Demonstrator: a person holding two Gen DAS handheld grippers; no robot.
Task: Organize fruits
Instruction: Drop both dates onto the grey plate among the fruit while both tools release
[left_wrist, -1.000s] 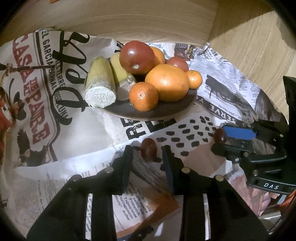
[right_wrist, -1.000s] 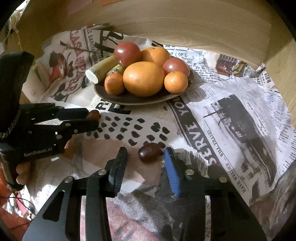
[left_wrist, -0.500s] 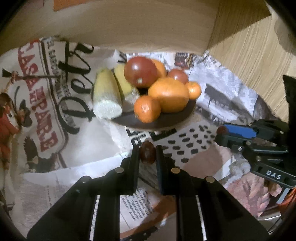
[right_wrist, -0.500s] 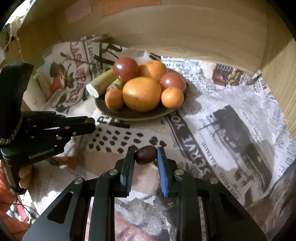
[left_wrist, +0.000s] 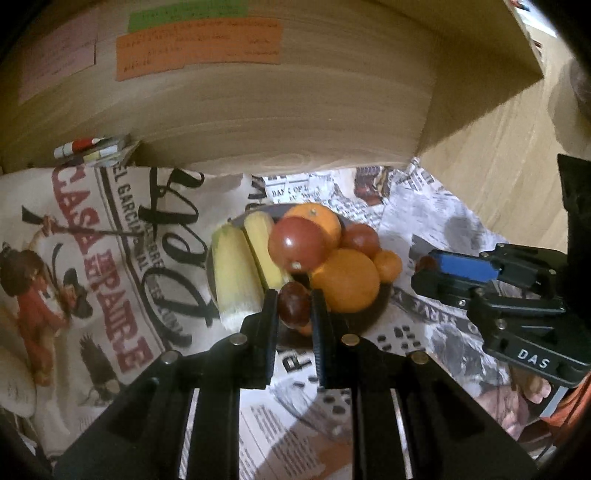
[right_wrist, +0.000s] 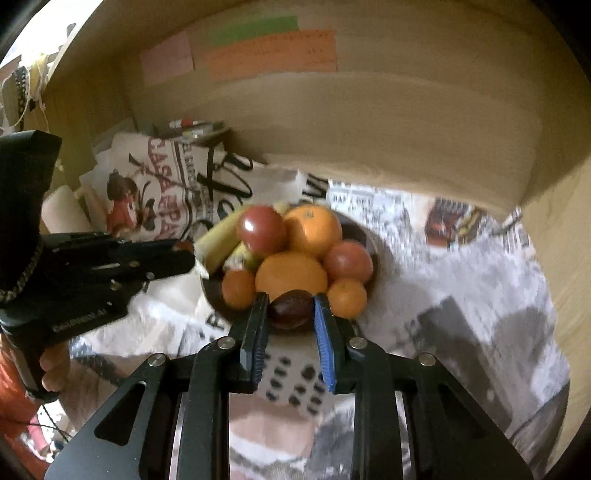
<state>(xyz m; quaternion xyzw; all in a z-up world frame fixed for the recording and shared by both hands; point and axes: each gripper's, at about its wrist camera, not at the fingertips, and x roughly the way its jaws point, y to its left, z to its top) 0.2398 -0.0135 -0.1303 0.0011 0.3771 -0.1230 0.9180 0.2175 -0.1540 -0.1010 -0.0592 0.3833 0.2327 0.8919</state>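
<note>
**Two dates held at the plate's near rim**

Left gripper (left_wrist: 294, 308): clamped on a dark red date (left_wrist: 293, 304), its long axis upright between the fingers, held over the near edge of the plate (left_wrist: 376, 308).

Right gripper (right_wrist: 290, 312): clamped on a second date (right_wrist: 290, 308), long axis lying crosswise from finger to finger, held at the plate's near rim.

Plate contents: two corn pieces (left_wrist: 236, 278) at the left, pointing near to far; two tomatoes (left_wrist: 297, 243); two oranges (left_wrist: 345, 278); small tangerines (right_wrist: 347, 297) at the near side.

Beneath: newspaper (left_wrist: 110, 258) spread across the surface.
</note>
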